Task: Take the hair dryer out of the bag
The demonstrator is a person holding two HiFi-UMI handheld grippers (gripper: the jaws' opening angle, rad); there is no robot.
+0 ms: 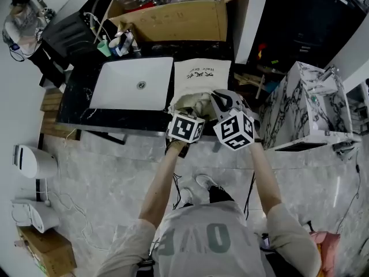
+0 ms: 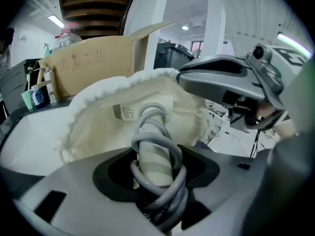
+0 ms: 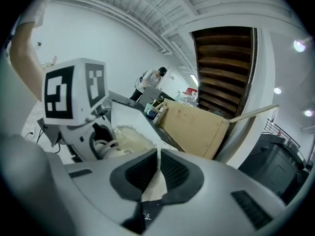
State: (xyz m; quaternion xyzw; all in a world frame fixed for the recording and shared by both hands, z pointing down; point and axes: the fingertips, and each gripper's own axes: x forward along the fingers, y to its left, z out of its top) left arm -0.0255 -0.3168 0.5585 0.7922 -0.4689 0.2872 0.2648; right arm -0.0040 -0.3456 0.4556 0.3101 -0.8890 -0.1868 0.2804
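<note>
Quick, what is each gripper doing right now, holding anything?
Left gripper: closed on the hair dryer, at its cord-wrapped handle.
Right gripper: closed, pinching the edge of the bag.

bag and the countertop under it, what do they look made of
The bag looks like cream woven cloth, probably cotton canvas, matte: fuzzy frayed rim, soft folds. The countertop looks like dark polished stone, marble or a look-alike, judging by pale veins and sheen.

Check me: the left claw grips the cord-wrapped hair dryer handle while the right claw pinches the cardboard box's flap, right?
Not quite: the right gripper view shows the right claw pinching the cloth bag instead. The left claw grips the hair dryer handle.
</note>
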